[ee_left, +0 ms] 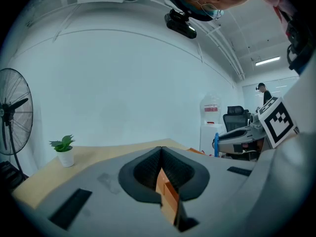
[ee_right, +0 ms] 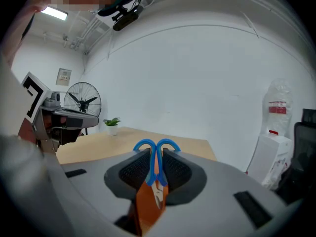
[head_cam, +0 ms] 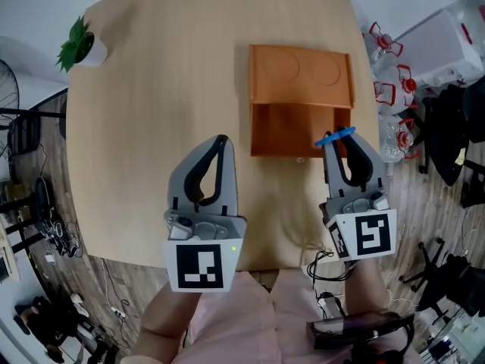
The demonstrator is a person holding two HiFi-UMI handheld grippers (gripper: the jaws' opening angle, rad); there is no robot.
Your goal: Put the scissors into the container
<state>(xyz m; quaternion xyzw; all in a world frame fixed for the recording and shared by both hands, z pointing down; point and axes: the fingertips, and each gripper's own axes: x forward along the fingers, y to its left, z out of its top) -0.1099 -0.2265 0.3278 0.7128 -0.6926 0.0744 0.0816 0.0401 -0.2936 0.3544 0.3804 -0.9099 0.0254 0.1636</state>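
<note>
Obs: right tool [ee_right: 156, 154] jaws clamped on blue-handled scissors [ee_right: 156, 168]. The handle loops stick out past the tips, and the blades point back between the pads. The orange rectangular container [head_cam: 301, 108] lies just ahead of and beneath this tool's tips, and the scissors are held over its near, open compartment. The left tool [ee_left: 161, 151] has its jaws together with nothing between them. It is held beside the right tool, tips short of the container's near left corner. Both are above the light wooden desk [head_cam: 151, 112].
</note>
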